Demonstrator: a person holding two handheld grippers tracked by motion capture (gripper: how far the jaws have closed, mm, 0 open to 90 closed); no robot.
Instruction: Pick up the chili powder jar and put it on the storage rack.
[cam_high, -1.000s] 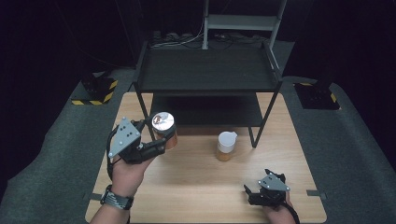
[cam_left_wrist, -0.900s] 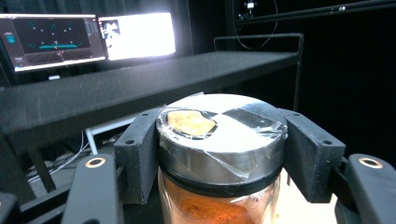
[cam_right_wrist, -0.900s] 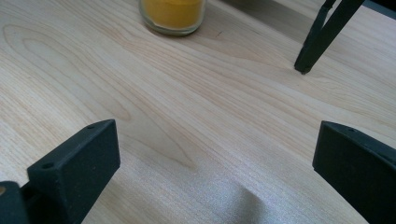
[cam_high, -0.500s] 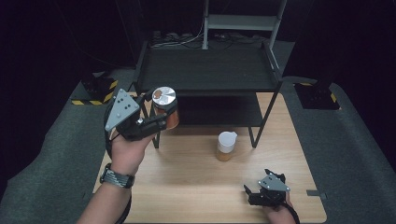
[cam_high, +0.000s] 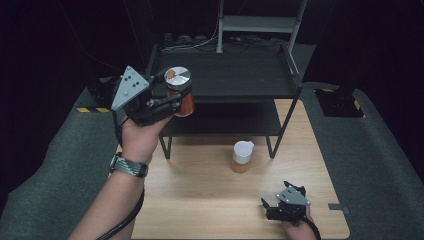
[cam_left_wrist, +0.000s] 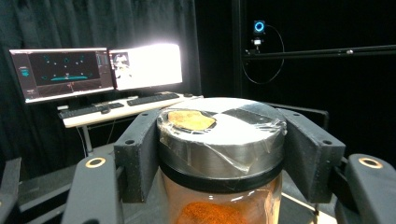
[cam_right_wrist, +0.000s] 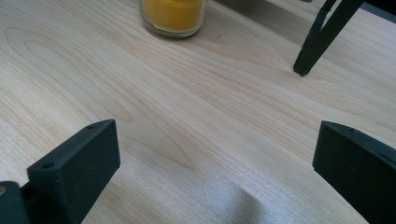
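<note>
Since a second ago, when it hung just above the table (cam_high: 200, 200), my left gripper (cam_high: 172, 97) has raised the spice jar (cam_high: 179, 90) to the shelf's top deck (cam_high: 235, 75), jaws pinching below the lid. Likely placing it there. Right gripper (cam_high: 280, 202) unmoved, jaws spread, near the yellow jar (cam_high: 242, 156).

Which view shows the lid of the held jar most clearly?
The left gripper view: the lid sits close between the tongs, with its clear tape and yellow patch plain. The high view shows it small, from above, at the shelf's edge. The right gripper view shows a different jar instead.
</note>
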